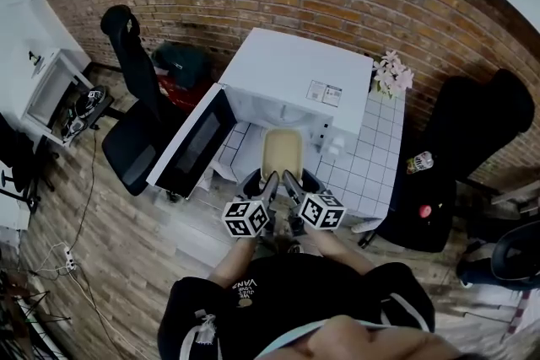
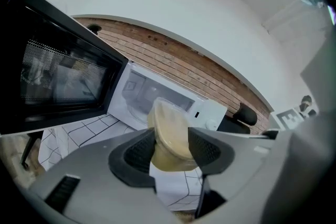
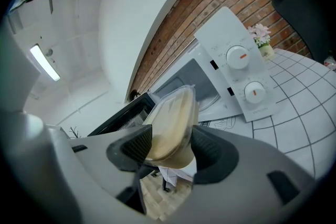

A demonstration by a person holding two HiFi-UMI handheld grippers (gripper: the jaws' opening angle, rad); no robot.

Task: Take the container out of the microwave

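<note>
A beige, lidded plastic container point(image 1: 282, 152) hangs in front of the open white microwave point(image 1: 295, 84), outside its cavity and above the tiled table's near edge. My left gripper point(image 1: 271, 179) is shut on the near left end of the container and my right gripper point(image 1: 290, 179) on the near right end. In the left gripper view the container point(image 2: 169, 131) is pinched between the dark pads of the left gripper point(image 2: 170, 148), with the empty cavity point(image 2: 144, 94) behind. In the right gripper view the right gripper point(image 3: 170, 148) clamps the tilted container point(image 3: 170, 120).
The microwave door point(image 1: 192, 143) swings out to the left. A white tiled table point(image 1: 371, 156) carries the microwave, with a small pot of flowers point(image 1: 392, 73) at its back right. A black office chair point(image 1: 135, 97) stands left, and a dark bag point(image 1: 460, 156) sits on the right.
</note>
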